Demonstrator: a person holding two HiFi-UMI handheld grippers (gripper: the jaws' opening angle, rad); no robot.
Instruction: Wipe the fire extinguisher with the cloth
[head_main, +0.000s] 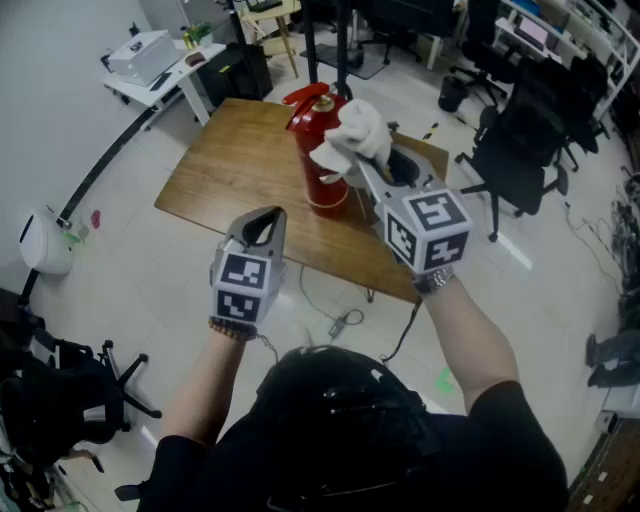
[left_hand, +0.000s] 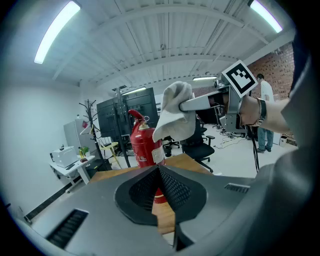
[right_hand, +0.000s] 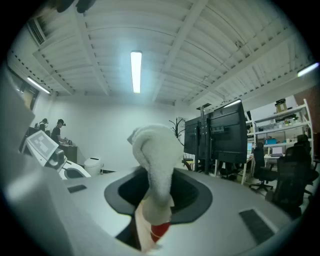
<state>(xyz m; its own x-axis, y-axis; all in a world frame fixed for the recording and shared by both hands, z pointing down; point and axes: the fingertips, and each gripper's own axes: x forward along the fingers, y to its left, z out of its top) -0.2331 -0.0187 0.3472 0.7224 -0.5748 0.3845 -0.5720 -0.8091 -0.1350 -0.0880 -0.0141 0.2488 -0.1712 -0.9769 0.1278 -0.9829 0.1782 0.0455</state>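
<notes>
Tongs of the right gripper clenched on the white cloth, held at 2 o'clock of the fire extinguisher, upright on the tabletop; contact unclear. Tongs of the left gripper pressed together, empty, at 7 o'clock. Probably starting the wipe near the top. Next: press cloth to cylinder, stroke downward without tipping it.

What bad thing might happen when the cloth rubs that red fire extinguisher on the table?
1. The fire extinguisher stands upright on the wooden table with nothing steadying it: the left gripper is shut and apart from it. A push from the cloth, held high up by the right gripper, might tip it over.
2. The cloth hangs loose, so it might snag on the handle or slip out.
</notes>
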